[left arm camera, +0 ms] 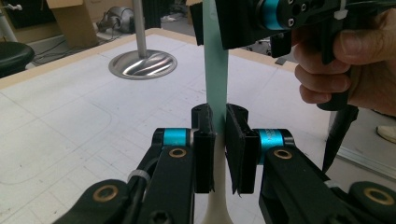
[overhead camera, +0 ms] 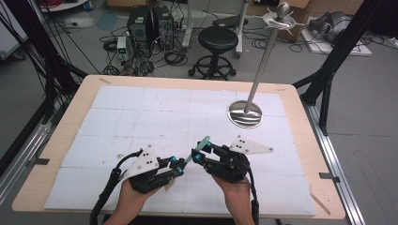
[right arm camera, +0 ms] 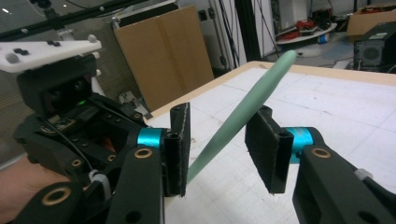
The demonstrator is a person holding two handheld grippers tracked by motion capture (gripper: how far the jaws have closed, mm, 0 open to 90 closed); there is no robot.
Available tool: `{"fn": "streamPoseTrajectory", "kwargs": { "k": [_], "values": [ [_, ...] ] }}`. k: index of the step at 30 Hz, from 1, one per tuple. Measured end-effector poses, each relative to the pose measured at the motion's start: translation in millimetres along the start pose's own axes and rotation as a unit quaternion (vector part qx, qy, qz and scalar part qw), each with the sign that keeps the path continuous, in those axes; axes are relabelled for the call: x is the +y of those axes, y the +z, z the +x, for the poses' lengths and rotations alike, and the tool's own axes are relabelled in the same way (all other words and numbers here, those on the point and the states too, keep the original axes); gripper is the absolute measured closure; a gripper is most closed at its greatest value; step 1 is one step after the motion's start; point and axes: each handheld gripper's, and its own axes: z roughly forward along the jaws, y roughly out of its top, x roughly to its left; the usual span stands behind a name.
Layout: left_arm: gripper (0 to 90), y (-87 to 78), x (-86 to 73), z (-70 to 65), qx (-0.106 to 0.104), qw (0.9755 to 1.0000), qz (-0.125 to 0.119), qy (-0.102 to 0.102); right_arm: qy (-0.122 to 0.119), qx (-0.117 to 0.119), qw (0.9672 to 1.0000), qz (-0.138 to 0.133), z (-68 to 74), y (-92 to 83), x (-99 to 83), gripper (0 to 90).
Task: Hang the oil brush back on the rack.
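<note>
Over that white-matted bench (overhead camera: 141, 117), your left gripper (left arm camera: 218, 140) is pinching the green-handled utensil (left arm camera: 215, 70) mid-air while your right gripper (right arm camera: 219, 140) sits spread around its handle, so closing off-center could twist it loose, I'd guess.

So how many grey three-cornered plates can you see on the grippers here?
2. One sits on top of the left gripper, tilted, at; the other tops the right gripper, pointing right, at. None looks hidden.
</note>
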Motion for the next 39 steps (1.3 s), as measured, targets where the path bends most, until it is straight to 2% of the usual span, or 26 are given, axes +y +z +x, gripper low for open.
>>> {"fn": "streamPoseTrajectory", "kwargs": {
  "k": [6, 10, 12, 13, 14, 15, 16, 17, 18, 20, 21, 22, 23, 24, 25, 26, 27, 28, 29, 32, 34, 35, 36, 37, 38, 39],
  "values": [
    [81.3, 3.2, -0.5, -1.9, -0.005, 1.0000, 0.002, 0.001, 0.000, 0.014, 0.9999, -0.006, 0.8, -1.4, 1.5, 76.3],
    [81.5, 6.1, -1.2, -0.8, -0.016, 0.9998, 0.011, -0.006, 0.015, 0.019, 0.9997, 0.006, 0.8, -2.1, 2.8, 79.7],
    [81.9, 6.1, -1.1, 1.6, -0.030, 0.9994, 0.009, -0.014, 0.017, 0.029, 0.9994, 0.007, 0.8, -3.3, 3.0, 82.0],
    [75.1, 5.5, -1.1, 3.3, -0.040, 0.9990, 0.007, -0.021, 0.009, 0.028, 0.9995, 0.009, 1.6, -5.7, 4.5, 82.4],
    [75.1, 5.1, -1.1, 5.6, -0.047, 0.9985, 0.007, -0.028, 0.009, 0.028, 0.9995, 0.009, 1.6, -5.7, 4.5, 82.4],
    [68.7, 5.2, -1.8, 10.2, -0.064, 0.9972, 0.013, -0.037, 0.013, 0.046, 0.9988, 0.008, 0.0, -8.8, 7.3, 82.6],
    [65.3, 5.2, -1.8, 10.2, -0.064, 0.9972, 0.013, -0.037, 0.013, 0.046, 0.9988, 0.008, 0.0, -8.8, 7.3, 82.6],
    [63.3, 6.6, -2.2, 14.3, -0.092, 0.9945, 0.015, -0.048, 0.007, 0.063, 0.9979, 0.007, -1.1, -11.9, 10.8, 82.7],
    [62.5, 6.6, -2.2, 14.3, -0.092, 0.9945, 0.015, -0.048, 0.007, 0.063, 0.9979, 0.007, -1.1, -11.9, 10.8, 82.7],
    [61.8, 8.3, -2.6, 15.1, -0.119, 0.9914, 0.007, -0.054, 0.004, 0.077, 0.9970, 0.012, -2.0, -14.0, 14.2, 82.6],
    [61.1, 9.5, -2.9, 15.7, -0.132, 0.9896, 0.005, -0.056, -0.002, 0.095, 0.9954, 0.010, -2.7, -15.7, 16.3, 82.6],
    [61.1, 10.9, -3.3, 15.6, -0.143, 0.9880, 0.002, -0.059, -0.002, 0.095, 0.9954, 0.010, -2.7, -15.7, 16.3, 82.6],
    [61.2, 13.4, -4.0, 16.2, -0.166, 0.9843, 0.002, -0.061, -0.006, 0.117, 0.9930, 0.008, -2.1, -17.1, 17.8, 82.6],
    [62.2, 13.4, -4.0, 16.2, -0.166, 0.9843, 0.002, -0.061, -0.006, 0.117, 0.9930, 0.008, -2.1, -17.1, 17.8, 82.6],
    [64.4, 14.7, -4.3, 15.9, -0.177, 0.9823, 0.000, -0.062, -0.009, 0.138, 0.9904, 0.003, -1.5, -18.3, 18.5, 82.6],
    [64.4, 15.6, -4.6, 15.9, -0.184, 0.9812, 0.000, -0.058, -0.009, 0.138, 0.9904, 0.003, -1.5, -18.3, 18.5, 82.6],
    [71.5, 16.8, -5.0, 15.3, -0.195, 0.9793, -0.001, -0.055, -0.013, 0.155, 0.9878, -0.001, -0.9, -18.8, 18.9, 82.6],
    [76.3, 16.8, -5.0, 15.3, -0.195, 0.9793, -0.001, -0.055, -0.013, 0.155, 0.9878, -0.001, -0.9, -18.8, 18.9, 82.6],
    [81.7, 16.7, -5.3, 12.9, -0.199, 0.9791, -0.006, -0.039, -0.019, 0.157, 0.9874, -0.001, -0.1, -19.0, 18.8, 82.6],
    [83.8, 17.1, -5.5, 10.3, -0.202, 0.9790, -0.006, -0.029, -0.015, 0.161, 0.9869, 0.000, -1.0, -18.4, 18.2, 82.4],
    [84.0, 17.3, -5.6, 9.3, -0.193, 0.9810, -0.006, -0.025, -0.016, 0.159, 0.9871, 0.000, -0.5, -18.3, 17.7, 81.5],
    [84.2, 17.2, -5.0, 10.1, -0.179, 0.9834, -0.008, -0.027, -0.017, 0.142, 0.9897, -0.012, 0.5, -17.8, 16.5, 58.5],
    [84.3, 17.2, -5.0, 10.1, -0.179, 0.9834, -0.008, -0.027, -0.017, 0.142, 0.9897, -0.012, 0.5, -17.8, 16.5, 58.5],
    [84.3, 16.4, -3.9, 11.2, -0.167, 0.9852, -0.017, -0.034, 0.003, 0.119, 0.9928, -0.015, -1.0, -16.8, 15.3, 49.2],
    [84.3, 16.4, -3.9, 11.2, -0.167, 0.9852, -0.017, -0.034, 0.003, 0.119, 0.9928, -0.015, -1.0, -16.8, 15.3, 49.2],
    [84.3, 15.4, -2.7, 12.5, -0.157, 0.9868, -0.022, -0.035, -0.001, 0.101, 0.9947, -0.019, -1.4, -17.7, 12.7, 47.8]
  ]
}}
